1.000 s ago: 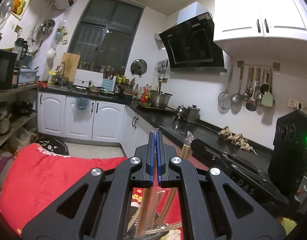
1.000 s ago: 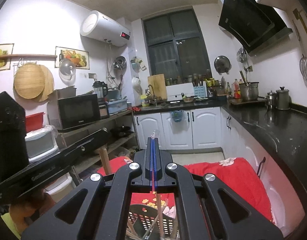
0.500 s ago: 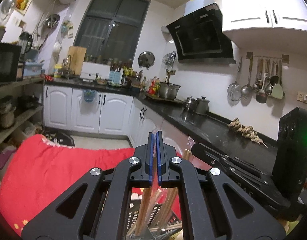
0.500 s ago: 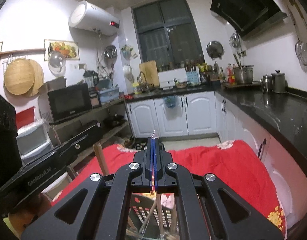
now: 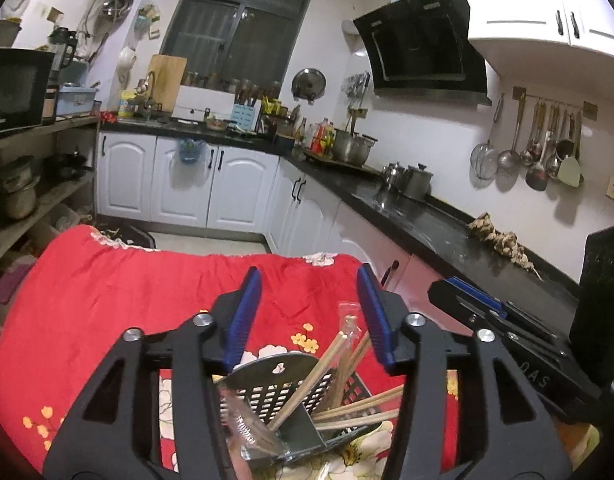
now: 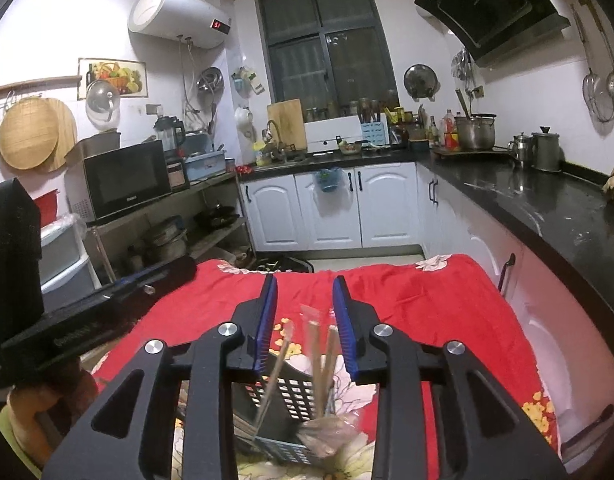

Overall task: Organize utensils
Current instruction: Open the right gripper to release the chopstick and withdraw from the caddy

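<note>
my blue rubbery ridged finger pads [image 5: 243,316] look matt. the black plastic slotted basket [image 5: 291,400] holds pale smooth wooden chopsticks [image 5: 327,364] on soft red flowery cloth [image 5: 107,292].

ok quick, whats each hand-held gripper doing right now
Left hand-held gripper: open, holding nothing, above the utensil basket.
Right hand-held gripper: open, holding nothing.

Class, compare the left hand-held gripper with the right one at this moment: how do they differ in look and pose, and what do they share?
The left hand-held gripper has its fingers spread wider than the right hand-held gripper. In the left view, chopsticks lean close to one finger; in the right view they stand between both. Both are open, hold nothing, and hang over the black utensil basket on the red cloth.
</note>
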{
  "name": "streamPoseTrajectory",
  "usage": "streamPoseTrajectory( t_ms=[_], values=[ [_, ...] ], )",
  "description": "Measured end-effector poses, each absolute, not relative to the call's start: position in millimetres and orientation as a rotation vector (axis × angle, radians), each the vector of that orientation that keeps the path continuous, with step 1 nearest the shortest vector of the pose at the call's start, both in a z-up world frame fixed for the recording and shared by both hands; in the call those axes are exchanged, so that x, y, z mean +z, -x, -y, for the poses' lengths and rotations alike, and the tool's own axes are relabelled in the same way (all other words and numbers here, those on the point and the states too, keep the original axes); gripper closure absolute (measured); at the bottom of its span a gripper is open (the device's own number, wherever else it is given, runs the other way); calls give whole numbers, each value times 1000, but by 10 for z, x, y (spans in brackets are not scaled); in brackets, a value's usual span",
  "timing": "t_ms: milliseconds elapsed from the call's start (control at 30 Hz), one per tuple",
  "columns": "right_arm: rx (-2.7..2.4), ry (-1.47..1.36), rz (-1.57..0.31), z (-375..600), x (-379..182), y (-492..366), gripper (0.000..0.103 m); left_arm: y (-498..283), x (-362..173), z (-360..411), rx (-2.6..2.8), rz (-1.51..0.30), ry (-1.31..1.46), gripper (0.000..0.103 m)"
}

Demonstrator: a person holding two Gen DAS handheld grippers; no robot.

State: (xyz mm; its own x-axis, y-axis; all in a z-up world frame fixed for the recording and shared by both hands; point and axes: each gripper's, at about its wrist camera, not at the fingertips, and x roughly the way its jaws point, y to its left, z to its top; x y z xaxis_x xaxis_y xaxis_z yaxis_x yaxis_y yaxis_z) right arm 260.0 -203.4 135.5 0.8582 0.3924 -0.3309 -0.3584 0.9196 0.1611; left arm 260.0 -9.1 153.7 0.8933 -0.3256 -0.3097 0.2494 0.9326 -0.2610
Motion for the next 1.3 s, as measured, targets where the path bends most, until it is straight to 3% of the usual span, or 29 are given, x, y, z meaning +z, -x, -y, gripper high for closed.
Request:
streamPoseTrajectory(
  t_ms=[267, 400, 567, 1300],
  values=[
    [377, -88, -363, 2194, 1422, -2393, 59, -2368, 1664, 33, -336, -323, 254, 17],
    [389, -78, -355, 2230, 1432, -2247, 54, -2224, 1694, 3, -356, -313, 271, 11],
    [406, -73, -355, 2272, 1386, -2094, 49, -2084, 1661, 2, -369, -318, 277, 11],
    [407, -17, -461, 2379, 928, -1775, 48, -1798, 1124, 76, -410, -446, 203, 11]
  ],
)
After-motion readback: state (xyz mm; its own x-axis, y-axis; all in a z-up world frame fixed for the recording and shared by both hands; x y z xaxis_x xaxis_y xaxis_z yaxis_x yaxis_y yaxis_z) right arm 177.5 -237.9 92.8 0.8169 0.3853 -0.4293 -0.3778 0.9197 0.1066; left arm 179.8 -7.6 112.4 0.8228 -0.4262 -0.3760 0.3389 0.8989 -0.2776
